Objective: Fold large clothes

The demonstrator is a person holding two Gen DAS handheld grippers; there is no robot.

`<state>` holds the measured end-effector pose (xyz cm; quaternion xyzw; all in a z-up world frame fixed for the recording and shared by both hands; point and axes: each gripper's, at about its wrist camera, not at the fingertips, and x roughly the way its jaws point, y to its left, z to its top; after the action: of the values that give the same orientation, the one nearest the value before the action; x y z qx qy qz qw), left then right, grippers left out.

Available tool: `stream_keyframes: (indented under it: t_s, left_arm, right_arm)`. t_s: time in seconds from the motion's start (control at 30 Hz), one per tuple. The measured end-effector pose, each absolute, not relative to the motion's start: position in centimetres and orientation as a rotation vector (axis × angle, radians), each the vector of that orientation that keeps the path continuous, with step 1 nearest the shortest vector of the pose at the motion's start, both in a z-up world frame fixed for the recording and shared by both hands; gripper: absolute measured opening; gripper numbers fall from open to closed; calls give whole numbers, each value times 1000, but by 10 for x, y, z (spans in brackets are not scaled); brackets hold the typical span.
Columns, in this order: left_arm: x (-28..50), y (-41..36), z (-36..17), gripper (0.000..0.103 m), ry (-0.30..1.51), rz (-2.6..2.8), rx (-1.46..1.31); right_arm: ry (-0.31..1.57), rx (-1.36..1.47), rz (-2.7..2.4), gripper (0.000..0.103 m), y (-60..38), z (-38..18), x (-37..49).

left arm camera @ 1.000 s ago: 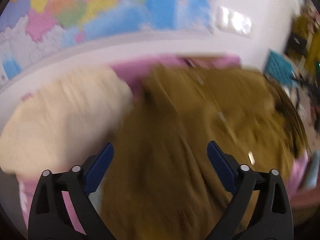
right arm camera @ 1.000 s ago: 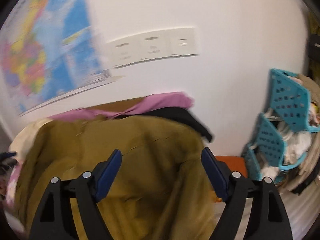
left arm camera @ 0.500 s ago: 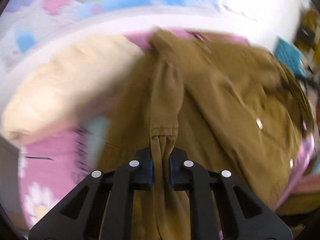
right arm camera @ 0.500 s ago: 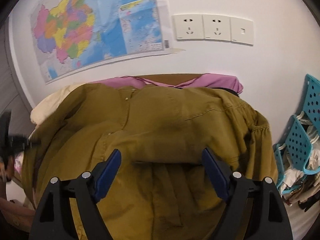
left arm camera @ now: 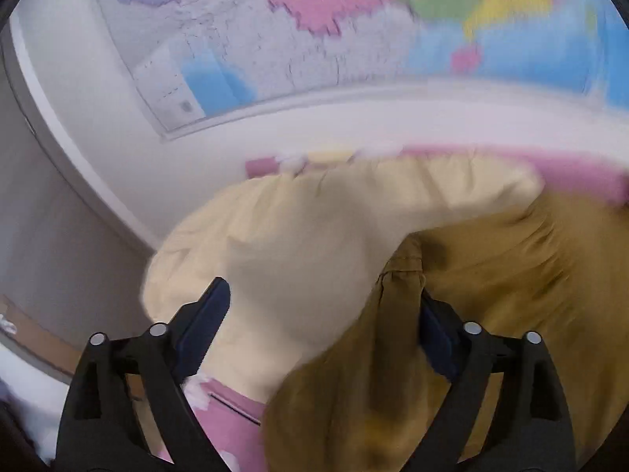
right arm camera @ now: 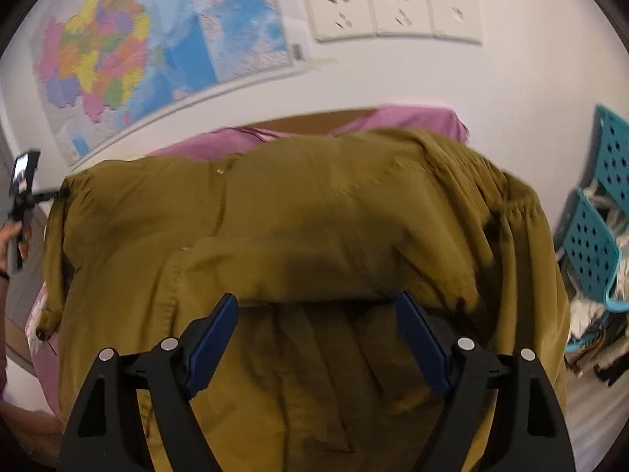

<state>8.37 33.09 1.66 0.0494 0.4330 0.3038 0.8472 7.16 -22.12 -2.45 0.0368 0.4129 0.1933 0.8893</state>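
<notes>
An olive-brown shirt lies spread over a pink sheet, a folded edge crossing its middle. My right gripper hovers open just above that fold, with only cloth beneath it. In the left wrist view, the shirt fills the right side beside a cream cloth. My left gripper has its jaws opening wide. The olive sleeve cuff lies loose between them against the right finger, and the cream cloth shows behind the gap.
A coloured map and wall sockets are on the white wall behind. Teal perforated baskets full of clothes stand at the right. A person's hand shows at the left edge. Flowered pink sheet lies below the cream cloth.
My left gripper shut on the olive sleeve, swung it left toward the cream cloth, and now has its jaws apart again. My right gripper stayed open and sank closer to the shirt.
</notes>
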Motion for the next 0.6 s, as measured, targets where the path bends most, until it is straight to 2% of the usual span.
stream_keyframes:
  t_s: [0.13, 0.27, 0.47, 0.5, 0.57, 0.6]
  left_arm:
    - [35, 297, 19, 86, 791, 446, 6]
    - [-30, 253, 28, 96, 693, 122, -54]
    - [-70, 196, -20, 96, 822, -211, -152]
    - [-70, 189, -36, 96, 867, -221, -181]
    - [-66, 187, -61, 96, 935, -251, -260]
    - [-66, 185, -74, 95, 968, -268, -316]
  right_arm:
    - [888, 113, 344, 80, -251, -28, 66]
    - [930, -23, 224, 80, -274, -29, 60]
    - [1011, -248, -34, 73, -317, -46, 68]
    - [1034, -239, -57, 67, -324, -49, 69]
    - [1029, -177, -24, 69, -328, -44, 63]
    - [996, -148, 37, 76, -325, -35, 53]
